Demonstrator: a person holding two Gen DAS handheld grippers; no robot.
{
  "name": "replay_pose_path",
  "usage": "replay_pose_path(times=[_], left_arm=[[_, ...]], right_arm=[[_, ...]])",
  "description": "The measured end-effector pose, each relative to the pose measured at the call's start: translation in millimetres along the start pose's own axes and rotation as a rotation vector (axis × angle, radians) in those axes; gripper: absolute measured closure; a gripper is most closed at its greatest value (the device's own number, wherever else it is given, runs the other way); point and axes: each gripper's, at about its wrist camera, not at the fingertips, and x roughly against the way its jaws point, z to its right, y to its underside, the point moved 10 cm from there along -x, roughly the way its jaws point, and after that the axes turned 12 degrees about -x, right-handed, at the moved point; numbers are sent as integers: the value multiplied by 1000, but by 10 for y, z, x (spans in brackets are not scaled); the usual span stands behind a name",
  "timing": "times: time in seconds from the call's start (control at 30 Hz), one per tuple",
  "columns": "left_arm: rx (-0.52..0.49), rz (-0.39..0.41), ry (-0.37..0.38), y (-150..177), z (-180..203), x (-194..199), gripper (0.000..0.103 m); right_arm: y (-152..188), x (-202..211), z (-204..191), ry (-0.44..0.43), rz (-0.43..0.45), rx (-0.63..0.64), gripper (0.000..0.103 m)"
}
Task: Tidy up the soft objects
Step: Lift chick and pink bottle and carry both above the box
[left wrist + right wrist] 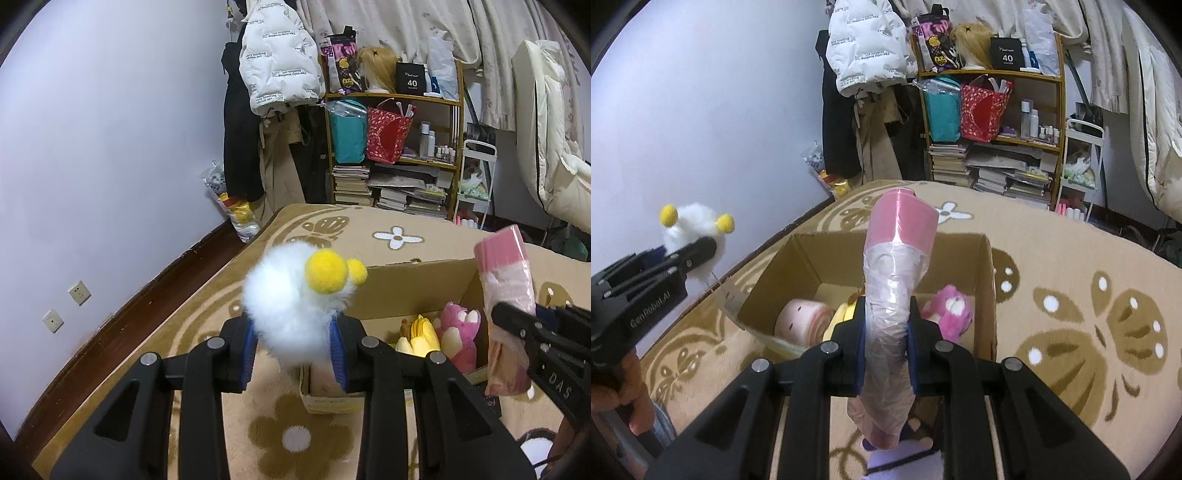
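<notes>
My left gripper (295, 347) is shut on a fluffy white plush with yellow pompoms (295, 295), held above the rug just left of an open cardboard box (402, 284). It also shows at the left of the right wrist view (694, 225). My right gripper (886, 343) is shut on a pink pack wrapped in clear plastic (894, 280), held over the box (894, 247). The pack also shows at the right of the left wrist view (506, 280). In the box lie a pink plush bear (951, 310), a yellow plush (421, 334) and a pale pink roll (803, 319).
A tan rug with a flower pattern (1071, 295) covers the floor. Behind it stand a cluttered wooden shelf (993, 110), hanging coats (864, 48) and a white cart (1082, 162). A lilac wall (110, 147) runs along the left.
</notes>
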Motion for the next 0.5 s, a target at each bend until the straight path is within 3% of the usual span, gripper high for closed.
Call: replay_pose_path(times=[0.5], left_arm=[[-18,-27,14,-12,152,-245,71]], right_arm=[[-239,-168,-40,-14,36,5,84]])
